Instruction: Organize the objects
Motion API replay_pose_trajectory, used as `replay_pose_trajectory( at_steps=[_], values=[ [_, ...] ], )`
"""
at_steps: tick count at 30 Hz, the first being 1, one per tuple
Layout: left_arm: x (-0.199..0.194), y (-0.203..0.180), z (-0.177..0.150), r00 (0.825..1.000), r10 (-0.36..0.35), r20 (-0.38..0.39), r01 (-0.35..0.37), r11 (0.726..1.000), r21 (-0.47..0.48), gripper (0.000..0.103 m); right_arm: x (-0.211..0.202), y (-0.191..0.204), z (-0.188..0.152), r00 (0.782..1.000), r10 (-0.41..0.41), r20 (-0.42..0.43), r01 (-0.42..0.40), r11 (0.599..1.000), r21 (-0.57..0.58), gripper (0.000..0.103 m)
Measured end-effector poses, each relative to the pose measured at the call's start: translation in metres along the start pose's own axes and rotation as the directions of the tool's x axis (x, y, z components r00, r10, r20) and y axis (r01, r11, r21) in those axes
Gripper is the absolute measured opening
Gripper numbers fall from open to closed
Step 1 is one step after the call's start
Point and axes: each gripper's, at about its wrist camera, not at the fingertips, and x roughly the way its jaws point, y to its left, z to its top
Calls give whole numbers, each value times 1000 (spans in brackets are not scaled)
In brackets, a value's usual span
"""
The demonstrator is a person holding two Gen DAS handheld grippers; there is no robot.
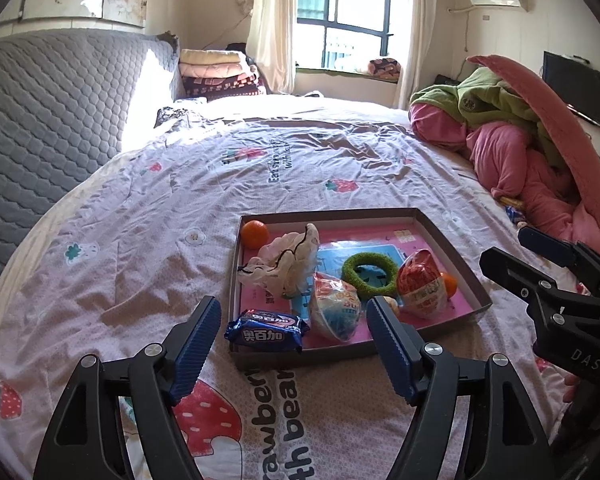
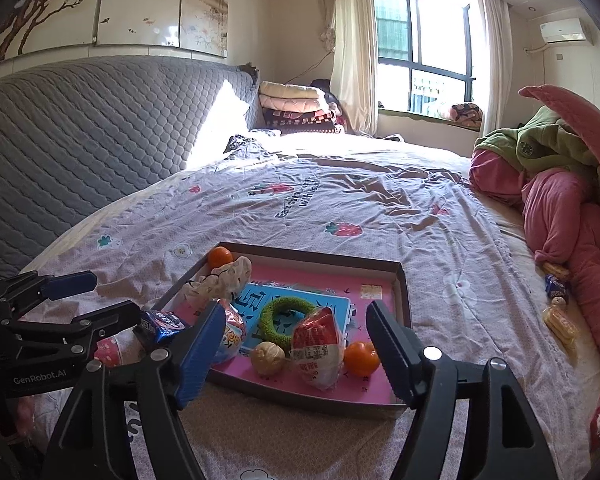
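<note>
A shallow cardboard tray (image 1: 456,248) (image 2: 404,292) with a pink floor lies on the bed. In it are two oranges (image 1: 255,234) (image 2: 361,358), a crumpled cloth (image 1: 288,260), a green ring (image 1: 370,276) (image 2: 284,320), a red-topped packet (image 1: 420,280) (image 2: 318,344), a blue-white packet (image 1: 336,312) and a walnut-like ball (image 2: 267,358). A blue biscuit pack (image 1: 266,330) (image 2: 160,326) rests on the tray's near left corner. My left gripper (image 1: 294,332) is open and empty, just in front of that pack. My right gripper (image 2: 296,344) is open and empty at the tray's near edge.
The bed sheet (image 1: 140,264) is printed with strawberries. A pile of pink and green bedding (image 1: 520,140) lies at the right. Loose snack packs (image 2: 556,304) lie beside it. A grey padded headboard (image 1: 52,112) stands at the left. The right gripper's body (image 1: 560,292) shows in the left wrist view.
</note>
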Motion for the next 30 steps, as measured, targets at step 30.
replay_pose_trajectory(
  at_steps=[30],
  values=[
    [-16,-13,-44,998,61,-18,-61,997,-37,78,-31,27,-42,999,-25,-27,24,998,-53,86]
  ],
)
